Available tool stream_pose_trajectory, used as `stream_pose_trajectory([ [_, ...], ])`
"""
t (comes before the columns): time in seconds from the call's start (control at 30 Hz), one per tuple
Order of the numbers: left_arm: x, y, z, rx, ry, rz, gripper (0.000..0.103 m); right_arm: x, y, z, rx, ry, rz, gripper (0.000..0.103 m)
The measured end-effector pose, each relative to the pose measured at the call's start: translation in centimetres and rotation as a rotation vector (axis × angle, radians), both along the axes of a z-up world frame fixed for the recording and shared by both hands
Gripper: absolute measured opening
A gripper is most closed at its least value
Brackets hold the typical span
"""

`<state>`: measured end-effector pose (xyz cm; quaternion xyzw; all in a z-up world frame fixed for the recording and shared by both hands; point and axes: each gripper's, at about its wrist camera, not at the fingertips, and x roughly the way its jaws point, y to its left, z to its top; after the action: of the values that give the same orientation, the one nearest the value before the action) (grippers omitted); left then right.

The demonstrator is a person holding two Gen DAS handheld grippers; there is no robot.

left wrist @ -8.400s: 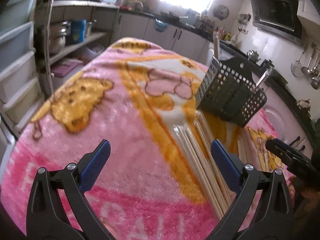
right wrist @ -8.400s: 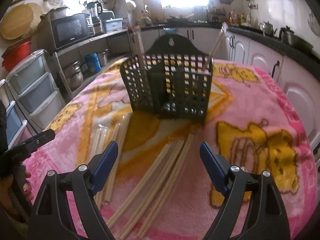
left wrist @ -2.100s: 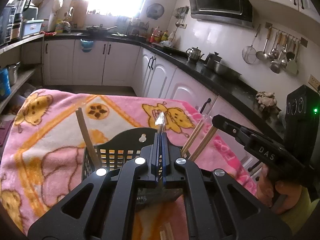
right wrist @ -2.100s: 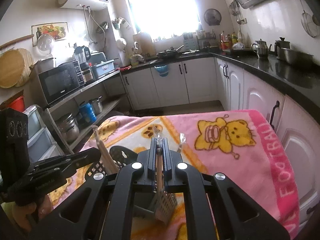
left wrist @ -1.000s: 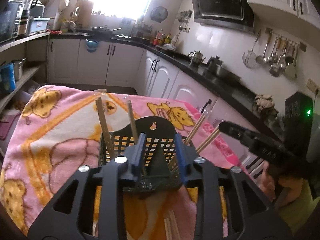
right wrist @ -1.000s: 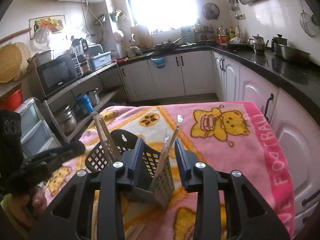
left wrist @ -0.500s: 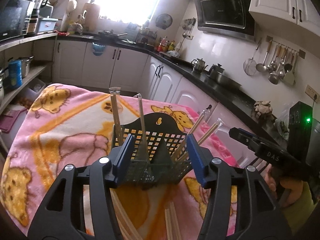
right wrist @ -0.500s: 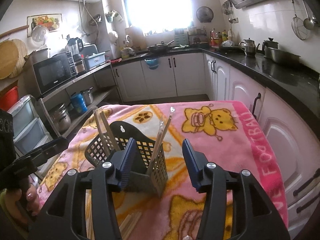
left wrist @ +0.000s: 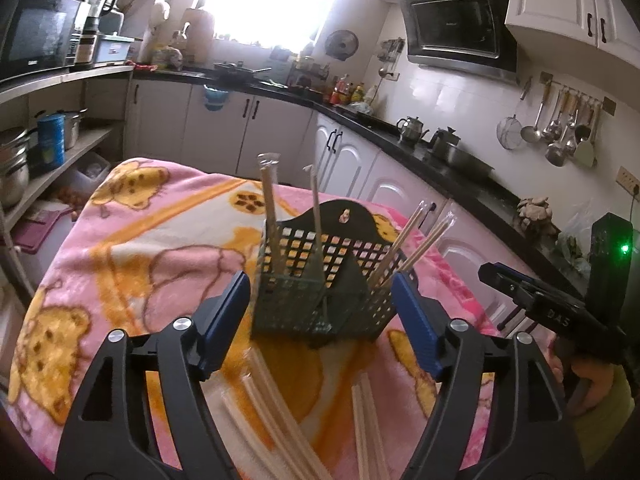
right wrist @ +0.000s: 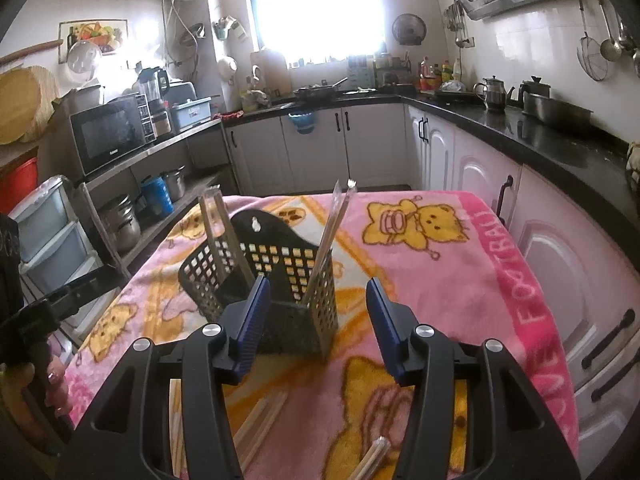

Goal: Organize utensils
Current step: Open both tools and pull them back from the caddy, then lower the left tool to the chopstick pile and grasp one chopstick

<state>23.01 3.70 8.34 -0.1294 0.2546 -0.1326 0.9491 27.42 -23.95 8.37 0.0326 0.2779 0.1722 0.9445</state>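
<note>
Left gripper (left wrist: 322,322): jaws apart and just been widening, nothing clamped, blue pads framing the black perforated utensil basket (left wrist: 320,296) without touching it. Right gripper (right wrist: 318,320): jaws likewise parted, opened a little within the last second, empty, aimed at the same basket (right wrist: 280,304) from its other corner.

Basket upright on the pink cartoon blanket (left wrist: 132,248) covering the table, divided into compartments. Wrapped chopsticks standing in it: from the left wrist view, two near-upright pairs (left wrist: 272,208) in the left compartment and two pairs (left wrist: 416,240) leaning out to the right. From the right wrist view, one pair (right wrist: 224,236) leaning left, another (right wrist: 334,220) leaning right against the near wall.

Only in the left wrist view: loose chopsticks (left wrist: 276,412) lying flat on the blanket in front of the basket, plus the right gripper's black body (left wrist: 548,312) at the edge, held by a hand. Only in the right wrist view: the "FOOTBALL" border (right wrist: 520,288) of the blanket, a few loose sticks (right wrist: 260,420) near the bottom, and the left gripper (right wrist: 52,304) at the left edge.
</note>
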Motion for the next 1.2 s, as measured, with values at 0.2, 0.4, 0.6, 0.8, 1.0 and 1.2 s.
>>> stream_pose_trajectory([
  [0.2,-1.4,0.2,-1.3,0.024,0.012,0.018,0.072,-1.5,0.6,-1.6,-0.015,0.021,0.001,0.049],
  [0.4,-2.3,1.0,-2.9,0.013,0.040,0.029,0.074,-3.0,1.6,-3.4,-0.032,0.050,0.017,0.049],
  [0.6,-3.1,1.6,-4.6,0.005,0.075,0.047,0.074,-4.0,2.2,-4.8,-0.046,0.074,0.036,0.049],
  [0.8,-3.9,2.2,-6.0,0.005,0.105,0.064,0.074,-4.7,3.1,-6.0,-0.055,0.097,0.060,0.049],
  [1.0,-4.5,2.4,-7.5,0.013,0.141,0.066,0.074,-5.3,4.1,-7.6,-0.065,0.130,0.090,0.049],
  [1.2,-5.0,2.6,-9.3,0.020,0.188,0.079,0.074,-5.5,4.8,-9.1,-0.076,0.159,0.111,0.048],
])
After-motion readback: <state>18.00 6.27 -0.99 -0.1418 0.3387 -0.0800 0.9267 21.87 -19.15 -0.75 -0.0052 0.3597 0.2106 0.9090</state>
